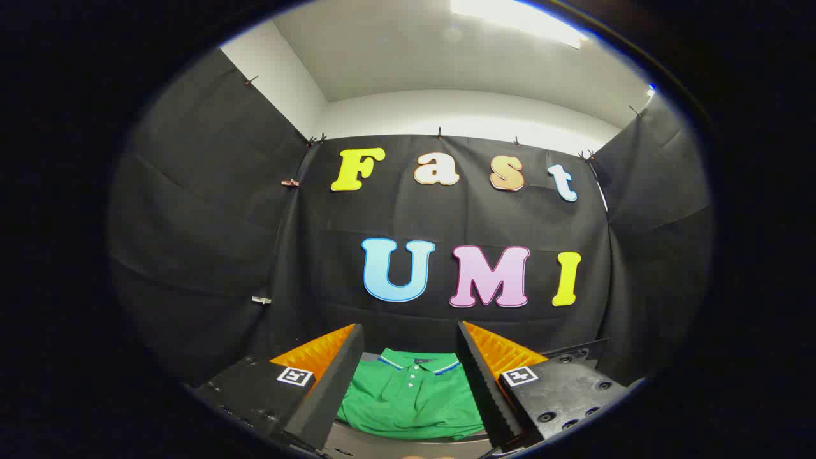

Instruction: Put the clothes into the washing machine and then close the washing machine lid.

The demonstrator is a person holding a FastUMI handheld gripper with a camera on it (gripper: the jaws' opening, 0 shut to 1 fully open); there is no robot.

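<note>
A green polo shirt (411,398) with a striped collar and buttons lies folded on a grey surface (357,440), seen in the gap between my two fingers and just below and ahead of them. My gripper (410,338) is open, its fingers spread wide to either side of the shirt and not touching it. The shirt's left and right edges are hidden behind the fingers.
Black cloth walls close the booth on the left, back and right, close behind the shirt. White wall and ceiling with a bright light (516,19) show above the cloth.
</note>
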